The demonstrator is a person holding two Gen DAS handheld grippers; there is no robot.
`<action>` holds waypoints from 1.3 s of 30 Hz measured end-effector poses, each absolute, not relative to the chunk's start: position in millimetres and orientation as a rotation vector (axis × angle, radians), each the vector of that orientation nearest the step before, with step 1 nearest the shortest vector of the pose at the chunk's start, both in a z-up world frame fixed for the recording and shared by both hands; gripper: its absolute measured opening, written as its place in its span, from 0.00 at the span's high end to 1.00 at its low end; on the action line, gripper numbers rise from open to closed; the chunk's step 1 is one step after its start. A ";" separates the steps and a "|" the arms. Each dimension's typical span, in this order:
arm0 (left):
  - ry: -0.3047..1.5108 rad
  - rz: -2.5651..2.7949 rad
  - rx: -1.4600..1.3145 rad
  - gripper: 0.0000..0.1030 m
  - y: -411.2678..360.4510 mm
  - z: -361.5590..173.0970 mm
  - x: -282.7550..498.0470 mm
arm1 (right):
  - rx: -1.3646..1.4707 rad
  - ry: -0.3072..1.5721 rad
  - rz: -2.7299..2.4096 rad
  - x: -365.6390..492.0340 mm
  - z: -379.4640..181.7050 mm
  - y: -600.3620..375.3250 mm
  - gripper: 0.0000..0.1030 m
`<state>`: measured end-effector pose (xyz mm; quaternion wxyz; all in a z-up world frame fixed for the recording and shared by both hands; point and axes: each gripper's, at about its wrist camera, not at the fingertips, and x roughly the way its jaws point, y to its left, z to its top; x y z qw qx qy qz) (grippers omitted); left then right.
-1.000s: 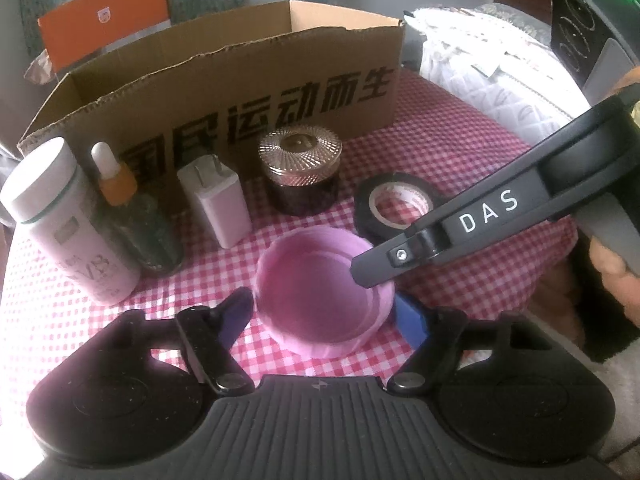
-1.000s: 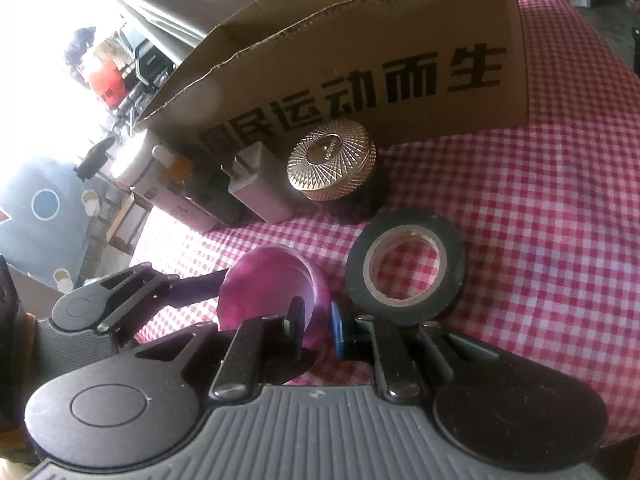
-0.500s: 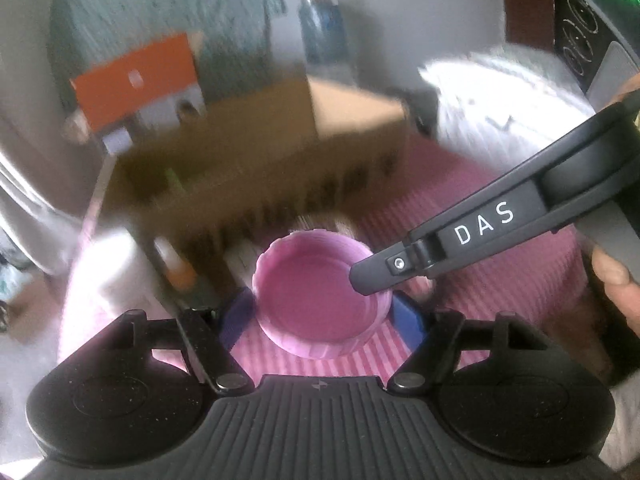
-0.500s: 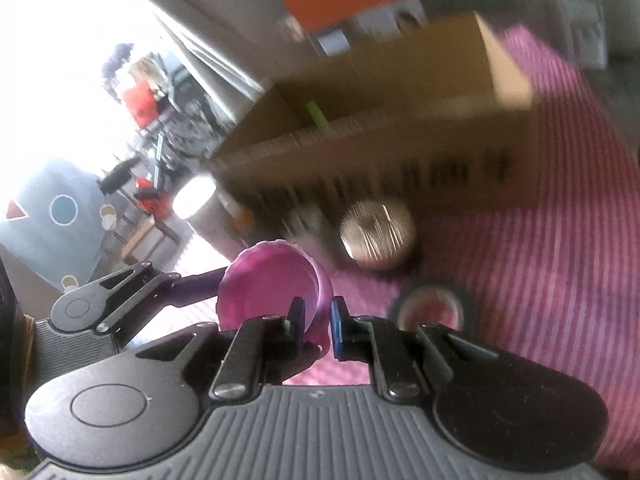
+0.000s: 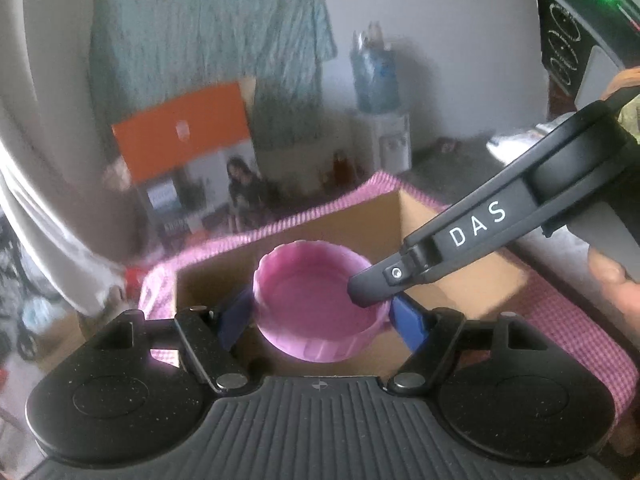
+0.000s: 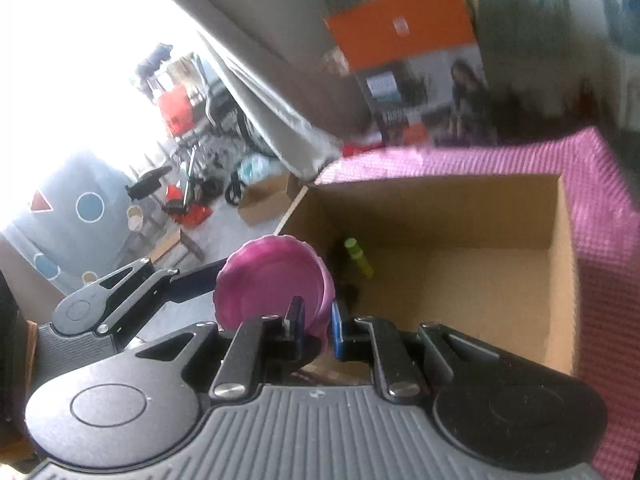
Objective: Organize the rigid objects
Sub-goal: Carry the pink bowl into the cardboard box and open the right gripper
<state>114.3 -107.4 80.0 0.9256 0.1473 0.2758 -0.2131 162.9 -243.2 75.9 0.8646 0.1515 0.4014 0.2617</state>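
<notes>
- Left gripper (image 5: 322, 318): held level above the cardboard box (image 6: 460, 280), pointing across its open top; its blue pads sit on opposite sides of the pink lid (image 5: 320, 304), jaws closed against its ribbed outer wall; the lid lies open side up between them.
- Right gripper (image 6: 316, 326): comes in from the box's near right side, its black finger marked "DAS" (image 5: 476, 226) slanting down over the lid's rim; jaws narrowed to a thin gap with the lid's wall pinched between the two blue pads, one pad inside the lid, one outside.
- Right hand (image 5: 616, 280): part of a thumb shows at the frame edge beside the handle; the rest is out of view.
- Pink lid: clear of any surface, carried by both grippers above the near left corner of the box's opening.
- Cardboard box: flaps open, standing on a pink checked cloth (image 6: 600, 184); a small green-capped item (image 6: 356, 256) lies inside near the left wall; dark items beside it are too blurred to identify.
- Beyond the box: an orange-topped carton (image 5: 184, 136); a teal fabric (image 5: 208, 60) hangs behind it.
</notes>
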 end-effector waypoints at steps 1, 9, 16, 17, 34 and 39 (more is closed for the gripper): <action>0.604 -0.438 0.293 0.27 -112.8 76.3 122.9 | 0.332 0.878 0.550 176.0 69.4 -244.2 0.85; 0.899 -0.463 0.328 0.27 -140.3 39.5 186.5 | 0.377 1.161 0.563 252.5 14.7 -243.3 0.86; 1.045 -0.469 0.405 0.27 -145.9 19.1 203.4 | 0.375 1.314 0.581 281.5 -16.4 -232.5 0.86; 1.069 -0.472 0.400 0.27 -144.5 16.4 207.2 | 0.367 1.328 0.583 283.5 -19.2 -230.8 0.86; 1.184 -0.441 0.286 0.16 -121.7 17.1 220.3 | 0.366 1.376 0.608 286.5 -24.7 -235.5 0.84; 1.114 -0.448 0.292 0.15 -123.5 36.2 202.0 | 0.408 1.251 0.601 266.1 7.5 -254.7 0.82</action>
